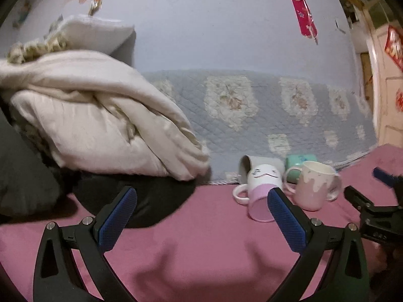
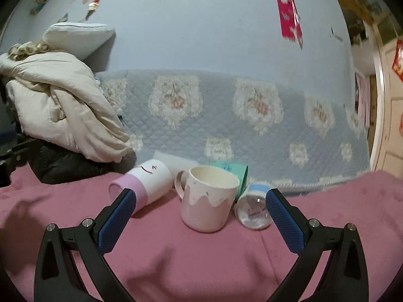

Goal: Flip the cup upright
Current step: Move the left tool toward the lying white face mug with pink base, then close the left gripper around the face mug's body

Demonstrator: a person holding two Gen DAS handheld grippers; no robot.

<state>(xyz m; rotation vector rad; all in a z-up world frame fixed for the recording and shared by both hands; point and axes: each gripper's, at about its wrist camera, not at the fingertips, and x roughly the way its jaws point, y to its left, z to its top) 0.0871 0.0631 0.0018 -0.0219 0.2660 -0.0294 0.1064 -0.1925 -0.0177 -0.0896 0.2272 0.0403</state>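
A white and pink mug with a drawn face (image 1: 262,188) (image 2: 148,183) lies on its side on the pink blanket. A pink drip-pattern cup (image 1: 314,188) (image 2: 209,198) stands upright beside it. A green cup (image 1: 299,166) (image 2: 234,173) lies behind, and a blue-banded cup (image 2: 254,206) lies on its side to the right. My left gripper (image 1: 202,224) is open and empty, left of the face mug. My right gripper (image 2: 201,221) is open and empty, just in front of the upright cup; it also shows in the left wrist view (image 1: 365,188).
A folded cream quilt (image 1: 95,115) (image 2: 58,110) with a pillow on top sits at the left over dark clothing (image 1: 141,201). A blue floral quilt (image 1: 252,115) (image 2: 226,115) lines the wall behind the cups. A door frame (image 2: 385,100) stands at the right.
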